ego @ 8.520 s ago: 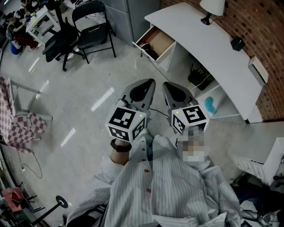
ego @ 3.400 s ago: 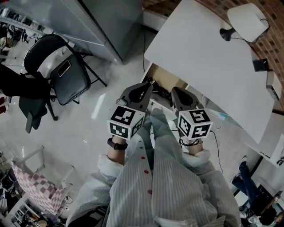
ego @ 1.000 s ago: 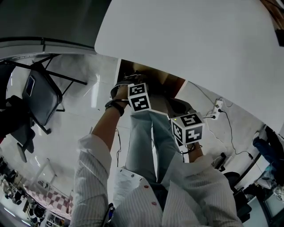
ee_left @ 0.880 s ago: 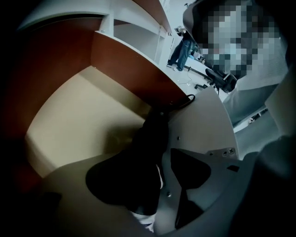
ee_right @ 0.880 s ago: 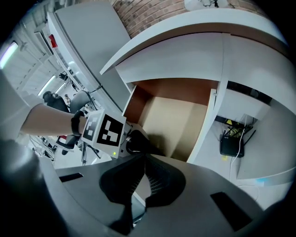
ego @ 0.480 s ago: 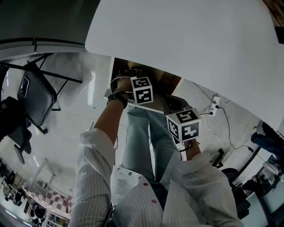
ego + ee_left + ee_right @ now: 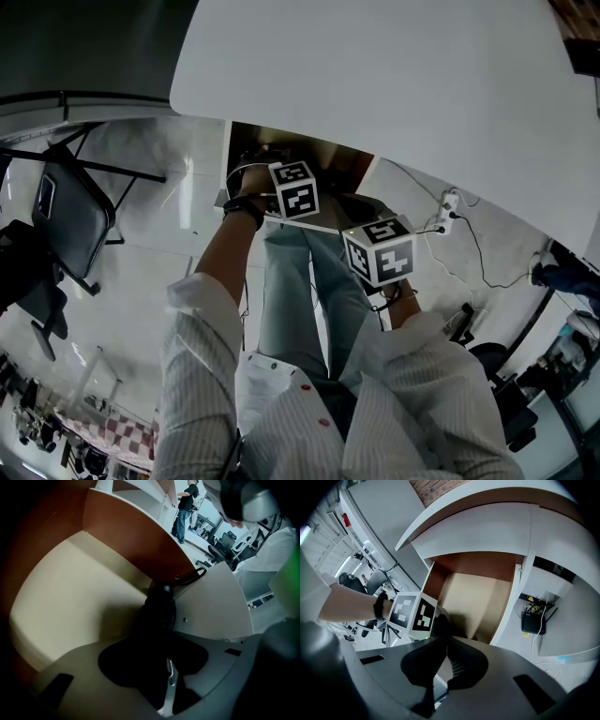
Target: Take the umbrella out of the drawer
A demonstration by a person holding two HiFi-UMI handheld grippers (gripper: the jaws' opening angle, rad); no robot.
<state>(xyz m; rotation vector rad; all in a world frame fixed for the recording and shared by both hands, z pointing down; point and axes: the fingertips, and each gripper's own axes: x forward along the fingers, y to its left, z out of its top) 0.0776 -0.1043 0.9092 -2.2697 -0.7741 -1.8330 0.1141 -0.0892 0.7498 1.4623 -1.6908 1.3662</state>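
Observation:
The open drawer (image 7: 314, 161) sticks out from under the white desk (image 7: 403, 84). In it lies a black folded umbrella (image 7: 159, 609) with a strap loop (image 7: 193, 576), against the drawer's front wall. My left gripper (image 7: 267, 167) reaches steeply down into the drawer. Its jaws are closing, one on each side of the umbrella (image 7: 157, 634). Shadow hides whether the pads touch it. My right gripper (image 7: 364, 211) hovers just outside the drawer's front with its jaws together and nothing in them (image 7: 446, 663). From there I see the left gripper's marker cube (image 7: 412, 613) over the drawer (image 7: 480, 595).
A black folding chair (image 7: 61, 211) stands on the floor to the left. A power strip (image 7: 448, 206) and cables lie on the floor at the right. A black router (image 7: 534, 620) sits under the desk beside the drawer. My legs are directly below the drawer.
My left gripper has sunk deeper into the drawer, onto the umbrella. The right gripper's cube has drifted slightly up and to the left in the head view.

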